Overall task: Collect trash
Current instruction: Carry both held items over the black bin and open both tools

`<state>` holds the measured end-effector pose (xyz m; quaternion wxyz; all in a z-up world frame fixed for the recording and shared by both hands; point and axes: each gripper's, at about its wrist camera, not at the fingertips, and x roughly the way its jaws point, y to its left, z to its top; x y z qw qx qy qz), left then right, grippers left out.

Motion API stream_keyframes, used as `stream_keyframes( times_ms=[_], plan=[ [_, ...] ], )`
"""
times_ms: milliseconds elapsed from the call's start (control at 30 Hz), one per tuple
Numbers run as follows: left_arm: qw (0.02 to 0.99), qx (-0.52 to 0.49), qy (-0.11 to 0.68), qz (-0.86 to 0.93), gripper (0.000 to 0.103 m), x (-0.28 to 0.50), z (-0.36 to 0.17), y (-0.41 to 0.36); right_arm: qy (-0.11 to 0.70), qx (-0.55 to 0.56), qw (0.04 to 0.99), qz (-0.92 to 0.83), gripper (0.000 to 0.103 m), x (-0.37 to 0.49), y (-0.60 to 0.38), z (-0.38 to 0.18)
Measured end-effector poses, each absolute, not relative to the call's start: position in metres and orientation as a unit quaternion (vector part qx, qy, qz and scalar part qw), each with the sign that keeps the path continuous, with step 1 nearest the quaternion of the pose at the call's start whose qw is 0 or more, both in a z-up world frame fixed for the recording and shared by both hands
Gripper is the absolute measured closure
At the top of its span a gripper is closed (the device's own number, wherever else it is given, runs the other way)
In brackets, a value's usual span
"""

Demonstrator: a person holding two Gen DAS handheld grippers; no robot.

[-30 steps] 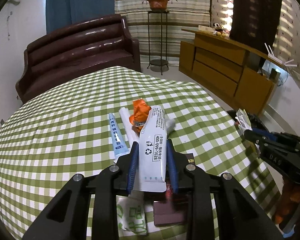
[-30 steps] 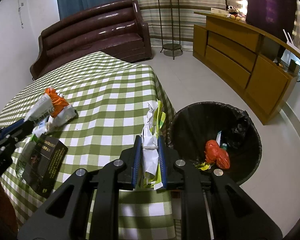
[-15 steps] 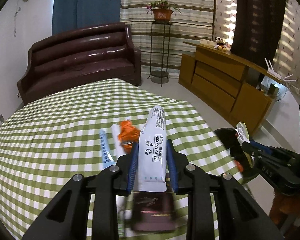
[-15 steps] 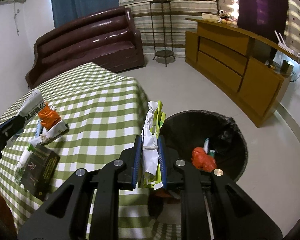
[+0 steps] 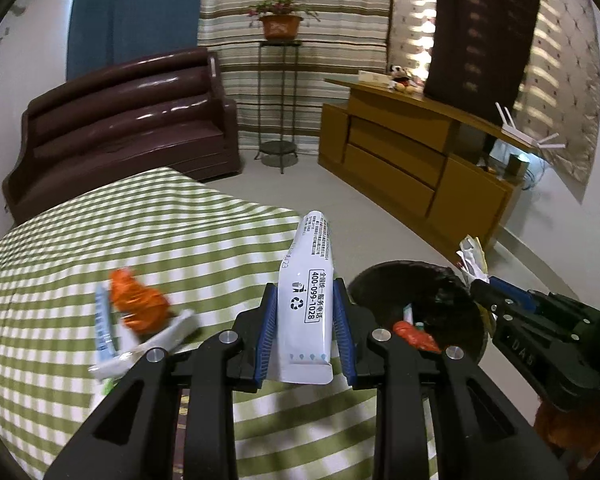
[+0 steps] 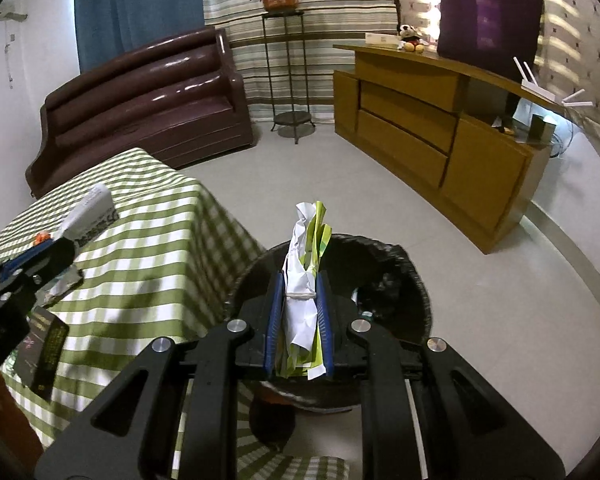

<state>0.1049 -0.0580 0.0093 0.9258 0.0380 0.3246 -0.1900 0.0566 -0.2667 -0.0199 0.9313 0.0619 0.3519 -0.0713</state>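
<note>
In the left wrist view, a round black trash bin [image 5: 420,304] lined with a dark bag stands on the floor just beside the table's edge; inside lie an orange crumpled wrapper [image 5: 416,336] and a small white-and-teal piece too small to make out. The left gripper [image 5: 305,328] pinches a white tube [image 5: 306,300] between its blue pads, jaws narrowed onto its sides. The tube carries a recycling mark, the number 400-099-1028 and lines of small Chinese print. It hangs over the table's edge, near the bin. On the green checked tablecloth [image 5: 100,248] lie an orange wrapper [image 5: 140,308], a blue-and-white tube [image 5: 102,324] and a white packet [image 5: 148,354], blurred. The right gripper [image 5: 476,276] shows at the right, paper sticking out of it. In the right wrist view, the right gripper [image 6: 299,308] is clamped nearly closed on a crumpled wad of white and yellow-green paper [image 6: 306,280], held directly over the bin [image 6: 400,280]. On the table at left lies a dark box [image 6: 44,352] with gold lettering too small to read.
</note>
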Motion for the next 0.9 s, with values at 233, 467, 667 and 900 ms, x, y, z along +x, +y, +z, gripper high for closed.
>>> stream_keyframes(
  times_ms=[233, 467, 667, 900],
  plan=[
    [0.92, 0.054, 0.331, -0.204, 0.075, 0.114, -0.001, -0.097, 0.353, 0.068, 0.929, -0.081, 0.086, 0.062, -0.288, -0.028],
    [0.915, 0.069, 0.339, -0.207, 0.075, 0.123, -0.012, -0.12, 0.353, 0.072, 0.929, -0.084, 0.086, 0.065, -0.3, -0.033],
    [0.912, 0.078, 0.348, -0.202, 0.074, 0.129, -0.018, -0.132, 0.355, 0.079, 0.928, -0.085, 0.086, 0.068, -0.309, -0.039],
    [0.91, 0.088, 0.354, -0.198, 0.074, 0.136, -0.023, -0.146, 0.356, 0.085, 0.926, -0.089, 0.086, 0.072, -0.316, -0.042]
  ],
)
